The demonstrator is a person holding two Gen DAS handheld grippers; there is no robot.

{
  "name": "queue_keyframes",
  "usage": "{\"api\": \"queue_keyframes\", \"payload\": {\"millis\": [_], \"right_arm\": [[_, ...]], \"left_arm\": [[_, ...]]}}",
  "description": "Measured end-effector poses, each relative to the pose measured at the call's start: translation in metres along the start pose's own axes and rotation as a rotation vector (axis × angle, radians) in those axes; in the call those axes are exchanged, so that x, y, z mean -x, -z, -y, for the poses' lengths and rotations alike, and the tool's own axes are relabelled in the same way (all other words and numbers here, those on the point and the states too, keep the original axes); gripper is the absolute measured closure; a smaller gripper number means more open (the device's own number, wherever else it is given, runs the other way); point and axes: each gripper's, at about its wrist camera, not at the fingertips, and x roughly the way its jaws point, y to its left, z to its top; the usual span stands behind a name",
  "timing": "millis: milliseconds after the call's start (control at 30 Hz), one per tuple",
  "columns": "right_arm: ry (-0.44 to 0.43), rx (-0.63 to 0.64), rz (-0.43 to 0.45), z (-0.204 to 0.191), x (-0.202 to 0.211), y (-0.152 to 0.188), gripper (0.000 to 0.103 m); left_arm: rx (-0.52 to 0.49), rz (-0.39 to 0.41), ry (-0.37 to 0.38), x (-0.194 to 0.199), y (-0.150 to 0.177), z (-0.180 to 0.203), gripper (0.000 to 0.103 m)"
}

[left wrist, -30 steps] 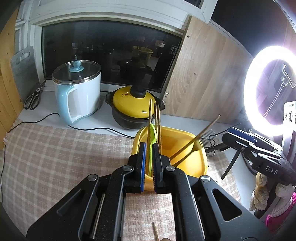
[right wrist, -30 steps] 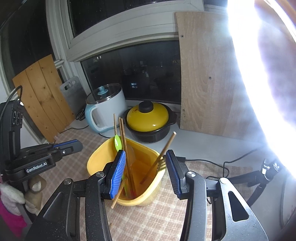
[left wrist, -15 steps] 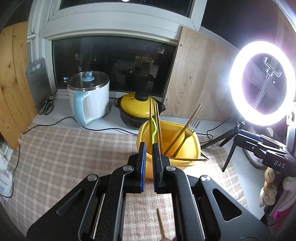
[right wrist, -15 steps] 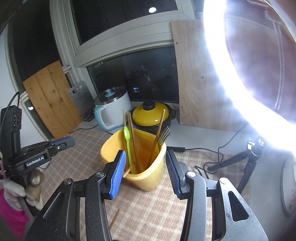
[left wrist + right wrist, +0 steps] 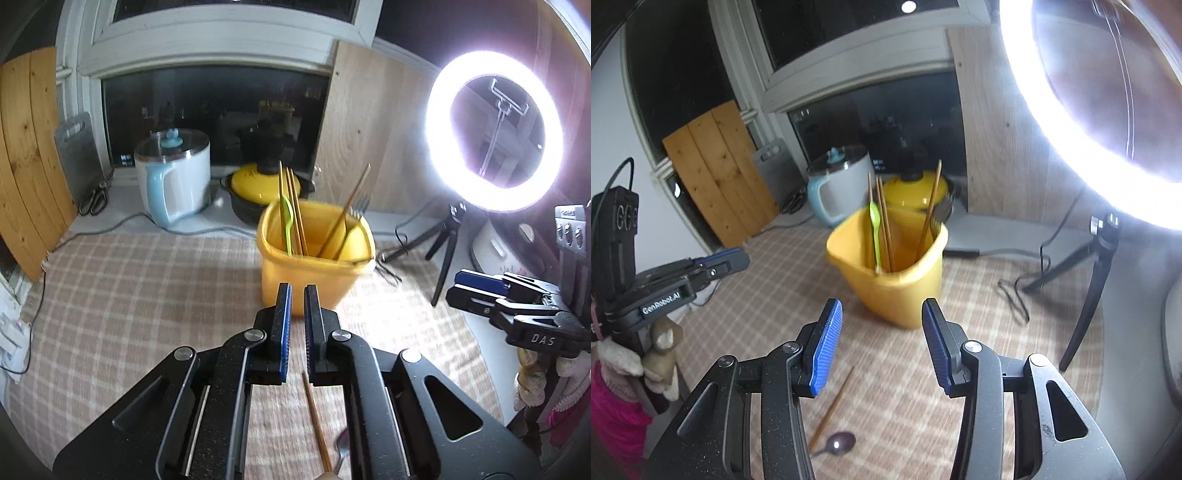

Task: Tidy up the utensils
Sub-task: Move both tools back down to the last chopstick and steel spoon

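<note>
Remaining loose on checked cloth [image 5: 960,369]: chopstick [image 5: 833,406] and metal spoon [image 5: 836,443], light, stiff, slippery; pinch mid-shaft. Yellow holder [image 5: 897,291] stands beyond. Left gripper [image 5: 297,295] nearly closed, empty; right gripper [image 5: 881,314] spread wide.

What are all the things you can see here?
Tub: one, yellow, on the checked cloth.
Chopsticks: several, wooden, upright in the tub.
Spoon: one, green, in the tub.
Fork: one, metal, in the tub.
Loose chopstick: one, wooden, lying on the cloth.
Loose spoon: one, metal, beside that chopstick.
Kettle: one, white and blue, by the window.
Pot: one, black with yellow lid, behind the tub.
Scissors: one pair, dark, left of the kettle.
Ring light: one, glowing white, on a tripod.
Left claw: nearly closed, empty.
Right claw: open, empty.
</note>
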Motion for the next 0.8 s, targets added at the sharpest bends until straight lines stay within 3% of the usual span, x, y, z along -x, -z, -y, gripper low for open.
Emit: {"api": "queue_keyframes", "payload": {"millis": [33,67,100,400,633,800], "right_arm": [[-0.004,-0.006,-0.020,0.002,-0.003,0.007,0.060],[-0.006,-0.009,-0.032,0.003,-0.003,0.012,0.060],[-0.008,-0.013,-0.054,0.005,-0.006,0.018,0.060],[-0.056,-0.083,-0.227,0.016,-0.036,0.072,0.060],[-0.189,-0.172,-0.362,0.012,-0.073,0.118,0.060],[-0.225,-0.230,-0.402,0.012,-0.091,0.139,0.060]], "left_arm": [[0.002,-0.011,0.005,-0.001,0.005,0.000,0.088],[0.005,-0.022,0.011,-0.001,0.010,-0.001,0.076],[0.006,-0.029,0.013,-0.002,0.014,-0.001,0.072],[0.003,-0.187,0.046,-0.025,0.069,-0.001,0.072],[0.049,-0.303,0.081,-0.046,0.111,-0.008,0.072],[0.053,-0.345,0.080,-0.057,0.127,-0.010,0.072]]}}
